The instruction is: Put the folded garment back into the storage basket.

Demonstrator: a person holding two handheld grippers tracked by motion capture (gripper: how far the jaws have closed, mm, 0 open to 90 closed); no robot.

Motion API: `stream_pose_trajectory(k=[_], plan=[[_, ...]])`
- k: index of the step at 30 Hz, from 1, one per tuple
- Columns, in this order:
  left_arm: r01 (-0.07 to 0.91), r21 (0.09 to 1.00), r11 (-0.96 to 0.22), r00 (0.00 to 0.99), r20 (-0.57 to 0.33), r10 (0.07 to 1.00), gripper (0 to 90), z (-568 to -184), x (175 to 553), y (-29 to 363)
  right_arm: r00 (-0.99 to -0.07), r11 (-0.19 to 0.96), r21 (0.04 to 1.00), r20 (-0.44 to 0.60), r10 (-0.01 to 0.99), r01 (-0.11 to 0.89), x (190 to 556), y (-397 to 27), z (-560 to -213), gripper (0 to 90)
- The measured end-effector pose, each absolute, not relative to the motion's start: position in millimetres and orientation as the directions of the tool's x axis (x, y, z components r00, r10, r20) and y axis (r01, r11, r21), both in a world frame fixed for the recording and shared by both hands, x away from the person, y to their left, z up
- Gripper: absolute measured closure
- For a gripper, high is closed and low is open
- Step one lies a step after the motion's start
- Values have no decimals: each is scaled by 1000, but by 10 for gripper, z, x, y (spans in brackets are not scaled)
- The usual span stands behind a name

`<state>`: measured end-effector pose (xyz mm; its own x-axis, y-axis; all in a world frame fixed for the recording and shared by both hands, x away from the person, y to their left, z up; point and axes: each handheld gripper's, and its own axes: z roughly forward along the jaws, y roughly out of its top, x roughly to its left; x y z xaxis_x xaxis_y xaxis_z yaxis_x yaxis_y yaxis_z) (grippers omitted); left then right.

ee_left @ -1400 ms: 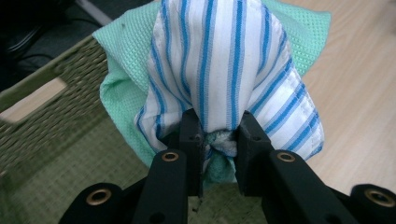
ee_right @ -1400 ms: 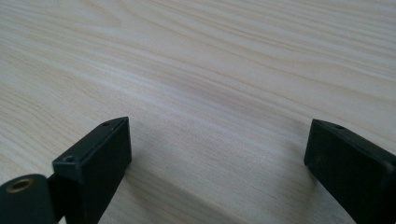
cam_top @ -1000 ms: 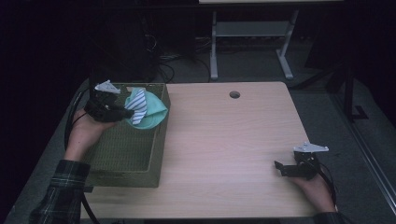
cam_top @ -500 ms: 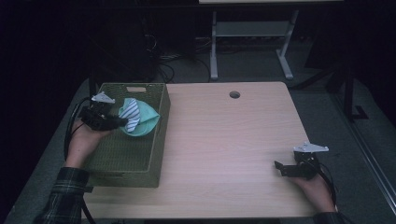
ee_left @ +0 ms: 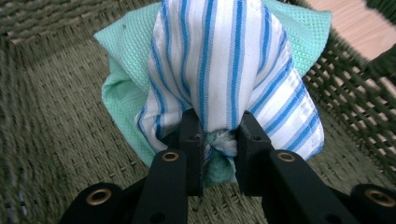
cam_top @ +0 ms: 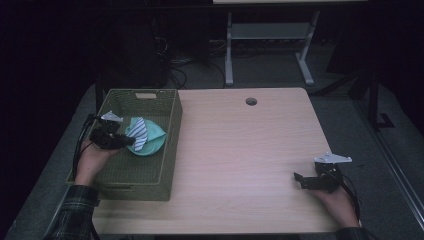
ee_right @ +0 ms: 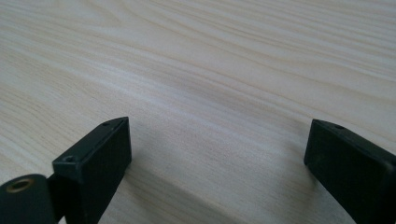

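Cloths [ee_left: 224,70] clamped in left gripper [ee_left: 219,140], held low inside basket [cam_top: 150,180], floor just beneath. Right gripper [ee_right: 219,149] spread, empty, well apart on table [cam_top: 240,150].

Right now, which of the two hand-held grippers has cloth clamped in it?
The left hand-held gripper, down inside the green woven basket. Its jaws pinch the bunched mint and blue-striped cloths. The right hand-held gripper rests open on the bare wooden table.
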<state>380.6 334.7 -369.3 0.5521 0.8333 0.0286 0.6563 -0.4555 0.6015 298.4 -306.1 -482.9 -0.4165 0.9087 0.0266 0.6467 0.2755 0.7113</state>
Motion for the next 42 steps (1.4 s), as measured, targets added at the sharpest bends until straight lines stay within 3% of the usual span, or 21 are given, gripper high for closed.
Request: stream_pose_trajectory(k=[22, 36, 42], plan=[[695, 540, -475, 561, 6, 828, 705, -3983, 3826, 3343, -414, 273, 711, 28, 910, 649, 2981, -3059, -4829, 71], [677, 587, -444, 545, 5, 838, 365, -3935, 3815, 3332, -415, 274, 711, 27, 910, 648, 2985, -3059, -4830, 70], [659, 618, -430, 558, -18, 829, 263, -3800, 3796, 3258, -415, 274, 711, 27, 910, 647, 2985, -3059, -4830, 69]])
